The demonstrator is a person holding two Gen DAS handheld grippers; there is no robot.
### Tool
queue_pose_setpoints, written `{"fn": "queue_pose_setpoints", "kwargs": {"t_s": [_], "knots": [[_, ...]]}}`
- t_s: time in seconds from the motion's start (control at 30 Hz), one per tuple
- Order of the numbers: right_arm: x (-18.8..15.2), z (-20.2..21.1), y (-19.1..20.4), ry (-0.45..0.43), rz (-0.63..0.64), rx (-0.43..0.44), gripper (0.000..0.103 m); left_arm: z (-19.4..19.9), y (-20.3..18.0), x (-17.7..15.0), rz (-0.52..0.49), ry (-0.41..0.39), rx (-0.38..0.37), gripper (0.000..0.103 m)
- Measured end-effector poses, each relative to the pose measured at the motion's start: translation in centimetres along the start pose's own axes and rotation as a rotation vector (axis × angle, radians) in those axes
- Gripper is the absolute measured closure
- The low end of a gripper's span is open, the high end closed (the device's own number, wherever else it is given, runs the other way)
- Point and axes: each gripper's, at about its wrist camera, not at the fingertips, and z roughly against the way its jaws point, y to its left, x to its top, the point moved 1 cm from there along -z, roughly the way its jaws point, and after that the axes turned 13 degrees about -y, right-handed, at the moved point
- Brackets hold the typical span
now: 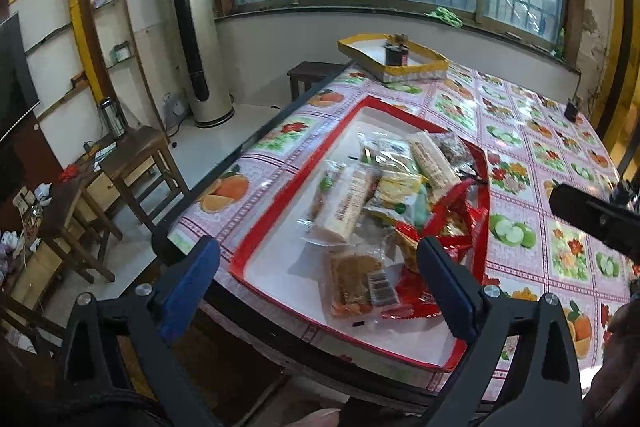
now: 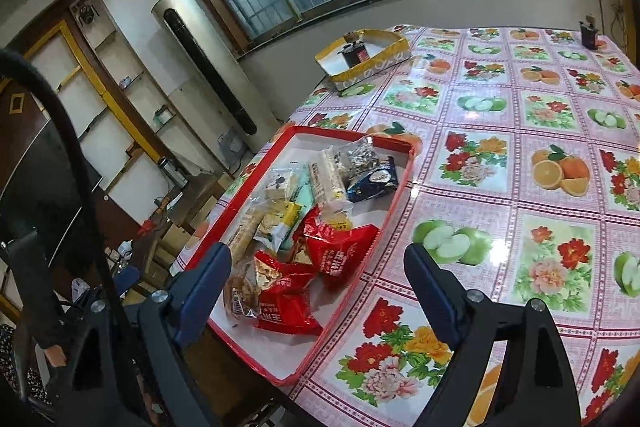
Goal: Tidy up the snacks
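Both our grippers — left gripper [image 1: 316, 283], right gripper [image 2: 316, 291] — are wide apart, holding nothing. The snack packs [image 2: 320, 259] in the red tray [image 2: 344, 311] look light, crinkly and slippery — we'd pinch one by its edge.

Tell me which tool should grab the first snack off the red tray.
Left. The left tool hangs open directly over the red tray, snack packets between its fingers. The right tool is open too, but straddles the tray's edge, half over tablecloth.

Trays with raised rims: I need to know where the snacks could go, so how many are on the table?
2. The red-rimmed tray sits at the near table edge, holding the snack packets. The yellow-rimmed tray stands at the far edge, near the window.
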Motion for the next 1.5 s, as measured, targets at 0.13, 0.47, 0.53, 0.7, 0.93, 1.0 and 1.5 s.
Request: {"fn": "queue_pose_setpoints", "kwargs": {"t_s": [0.13,0.47,0.53,0.7,0.93,1.0,1.5], "knots": [[-0.1,-1.0,0.5,0.02,0.018,-0.001,0.015,-0.5,0.5,0.0,0.008,-0.01,-0.01,0.004],[-0.9,-2.2,2.5,0.024,0.093,0.006,0.015,-2.1,1.7,0.1,0.016,0.026,0.051,0.004],[-1.0,-2.3,3.0,0.027,0.105,0.01,0.015,-1.9,1.8,0.2,0.018,0.022,0.056,0.004],[-1.3,-2.3,3.5,0.026,0.114,0.012,0.015,-1.2,1.7,0.4,0.007,0.0,0.073,0.004],[-1.4,-1.5,3.5,0.003,0.125,-0.027,0.015,-1.0,1.9,0.2,0.016,0.003,0.117,0.004],[-1.4,-1.2,3.7,-0.006,0.134,-0.036,0.014,-0.9,2.1,0.2,0.027,0.008,0.11,0.004],[-1.7,-0.2,4.2,-0.02,0.123,-0.039,0.014,0.4,2.2,-0.1,0.017,0.008,0.134,0.004]]}}
